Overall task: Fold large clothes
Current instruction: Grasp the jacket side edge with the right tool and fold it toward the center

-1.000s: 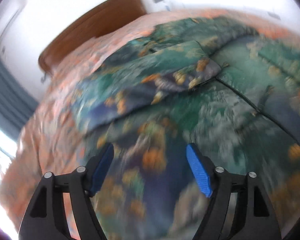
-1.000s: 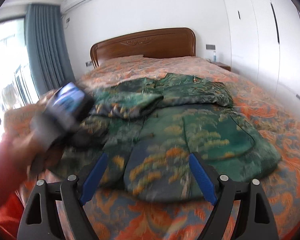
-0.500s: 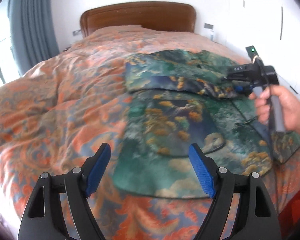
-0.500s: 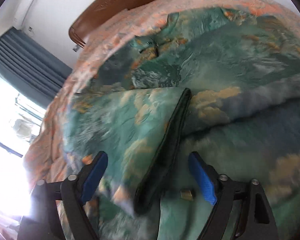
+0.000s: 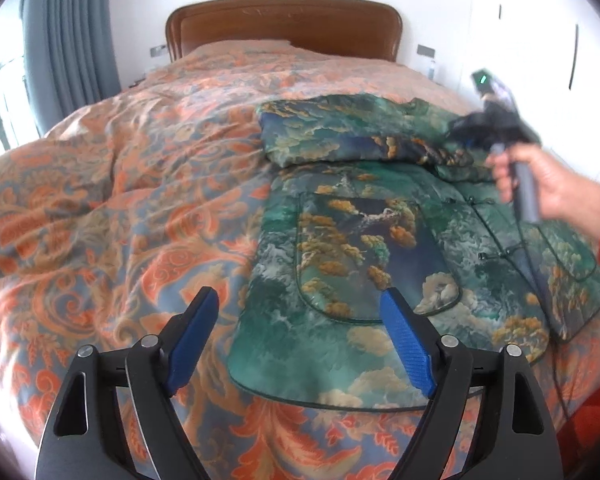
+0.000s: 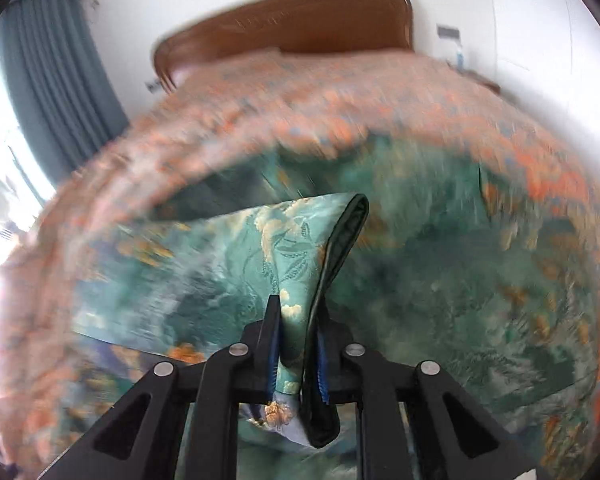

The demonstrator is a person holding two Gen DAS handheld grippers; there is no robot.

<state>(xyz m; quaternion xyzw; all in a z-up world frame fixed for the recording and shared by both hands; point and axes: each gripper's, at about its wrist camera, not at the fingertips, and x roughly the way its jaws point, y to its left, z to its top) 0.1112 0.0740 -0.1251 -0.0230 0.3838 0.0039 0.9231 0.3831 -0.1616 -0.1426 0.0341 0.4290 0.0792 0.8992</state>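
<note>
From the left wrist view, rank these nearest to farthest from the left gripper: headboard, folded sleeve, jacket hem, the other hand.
1. Jacket hem, just ahead of the left gripper.
2. Hand, right edge; roughly level with 3, too close to call.
3. Folded sleeve, across the jacket's top.
4. Headboard, far end.

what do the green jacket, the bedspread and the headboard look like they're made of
Green jacket: probably silky brocade; a woven leaf pattern and soft sheen show where the right gripper is closing on its dark-piped edge. Bedspread: soft printed cloth, matte, rumpled into folds, possibly cotton. Headboard: looks like polished brown wood, glossy with carved detail.
</note>
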